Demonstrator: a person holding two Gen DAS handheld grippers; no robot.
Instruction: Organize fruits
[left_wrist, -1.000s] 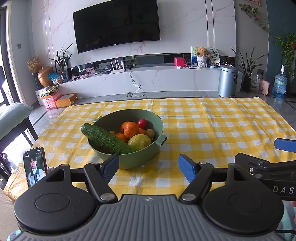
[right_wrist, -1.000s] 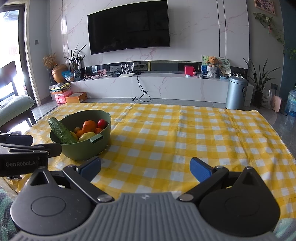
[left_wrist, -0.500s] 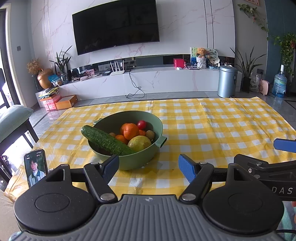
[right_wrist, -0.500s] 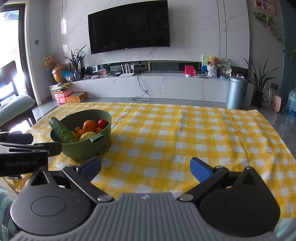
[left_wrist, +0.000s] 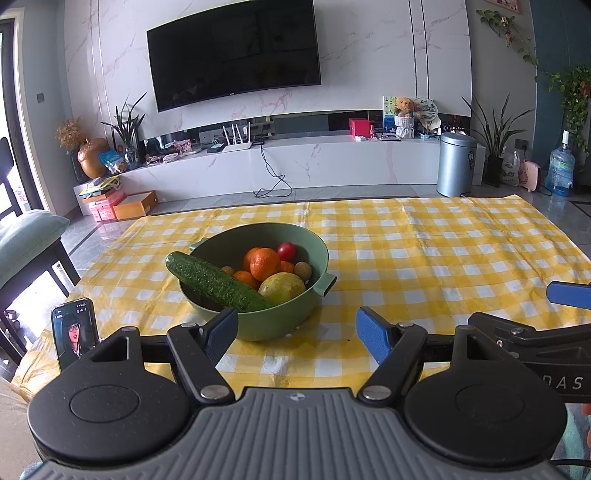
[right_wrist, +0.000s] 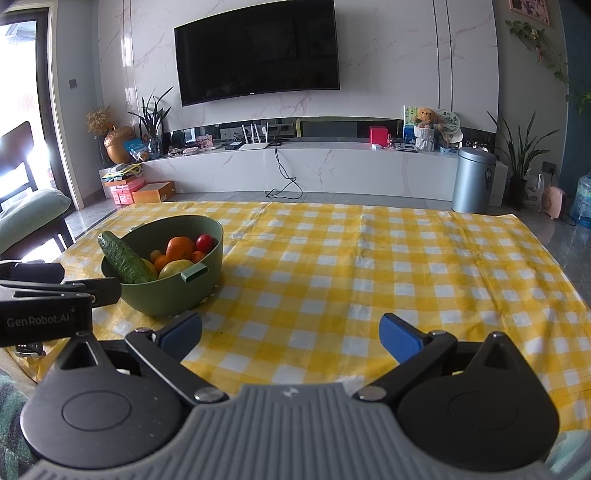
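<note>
All gathered in the green bowl (left_wrist: 280, 317) on the left part of the surface (left_wrist: 424, 266): cucumber (left_wrist: 214, 282) leaning over the rim, too long to lie flat; oranges (left_wrist: 264, 263), a tomato (left_wrist: 286, 250) and a yellow-green fruit (left_wrist: 281, 288) heaped beside it. Fits fruit already collected, or a bowl awaiting sorting. Left gripper (left_wrist: 297, 328) spread wide, holding nothing, just short of the bowl. Right gripper (right_wrist: 290, 336) likewise spread and bare, over yellow checked cloth. Phone (left_wrist: 75, 334) propped at the left edge. Beyond: television (left_wrist: 232, 55), marble wall, potted plants.
</note>
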